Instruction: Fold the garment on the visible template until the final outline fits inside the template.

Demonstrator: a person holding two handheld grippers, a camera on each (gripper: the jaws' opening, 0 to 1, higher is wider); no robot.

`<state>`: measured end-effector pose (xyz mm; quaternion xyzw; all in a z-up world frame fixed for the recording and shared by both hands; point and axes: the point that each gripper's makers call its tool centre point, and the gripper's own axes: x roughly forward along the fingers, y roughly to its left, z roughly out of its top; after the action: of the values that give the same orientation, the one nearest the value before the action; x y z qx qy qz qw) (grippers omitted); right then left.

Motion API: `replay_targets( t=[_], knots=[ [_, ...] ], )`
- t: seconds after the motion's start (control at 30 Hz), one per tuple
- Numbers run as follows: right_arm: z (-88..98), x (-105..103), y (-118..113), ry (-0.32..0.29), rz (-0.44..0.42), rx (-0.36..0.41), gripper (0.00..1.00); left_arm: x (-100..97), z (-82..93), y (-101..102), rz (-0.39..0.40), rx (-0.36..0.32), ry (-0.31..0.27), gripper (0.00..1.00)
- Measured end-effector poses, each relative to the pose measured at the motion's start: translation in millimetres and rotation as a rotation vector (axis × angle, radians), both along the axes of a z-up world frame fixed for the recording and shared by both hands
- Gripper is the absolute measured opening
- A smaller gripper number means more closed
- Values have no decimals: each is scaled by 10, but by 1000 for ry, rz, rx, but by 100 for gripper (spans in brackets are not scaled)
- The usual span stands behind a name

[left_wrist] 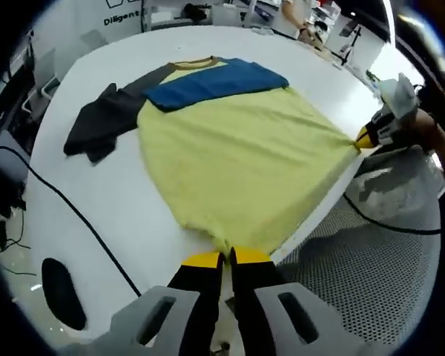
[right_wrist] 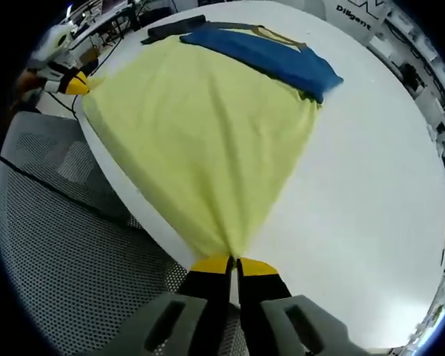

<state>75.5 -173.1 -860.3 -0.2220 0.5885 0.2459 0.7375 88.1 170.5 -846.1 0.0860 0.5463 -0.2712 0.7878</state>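
A yellow T-shirt point(left_wrist: 237, 156) with dark grey sleeves lies spread on the white table point(left_wrist: 119, 200). One grey sleeve point(left_wrist: 107, 119) sticks out to the side; a blue panel point(left_wrist: 215, 80) lies folded across the chest. My left gripper point(left_wrist: 227, 258) is shut on one hem corner at the table edge. At the other hem corner my right gripper point(left_wrist: 365, 139) is also shut on the cloth. In the right gripper view the right gripper point(right_wrist: 233, 263) pinches the yellow shirt point(right_wrist: 200, 126), and the left gripper point(right_wrist: 78, 84) holds the far corner. The hem is stretched taut between them.
A black cable point(left_wrist: 74, 215) runs across the table, with a dark oval object point(left_wrist: 61, 293) near its edge. A grey mesh chair point(right_wrist: 67, 252) sits just below the table edge. A person's hand point(left_wrist: 437, 137) holds the right gripper. Benches stand beyond.
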Motion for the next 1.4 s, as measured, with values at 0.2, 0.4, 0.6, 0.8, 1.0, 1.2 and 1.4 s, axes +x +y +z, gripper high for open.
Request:
replay_targets(
  t=[0.2,0.4,0.6,0.8,1.0,1.2,1.4],
  knots=[
    [-27,-75,53,28,19,16,0,-149,-176,87,-4,96,69,4],
    [-60,-138,81,56,37,15,0,-148,-217,118,-16,125,78,4],
    [-108,-177,84,77,43,7,0,-157,-228,148,5,134,89,4],
    [-138,-184,78,80,39,2,0,-188,-225,142,-29,141,77,7],
    [-19,-100,48,30,-84,94,22,-81,-56,88,17,63,-6,46],
    [231,271,48,-122,-283,282,40,176,200,-27,41,-58,-185,74],
    [508,788,76,-299,-398,458,57,383,428,-87,93,-142,-321,93]
  ],
)
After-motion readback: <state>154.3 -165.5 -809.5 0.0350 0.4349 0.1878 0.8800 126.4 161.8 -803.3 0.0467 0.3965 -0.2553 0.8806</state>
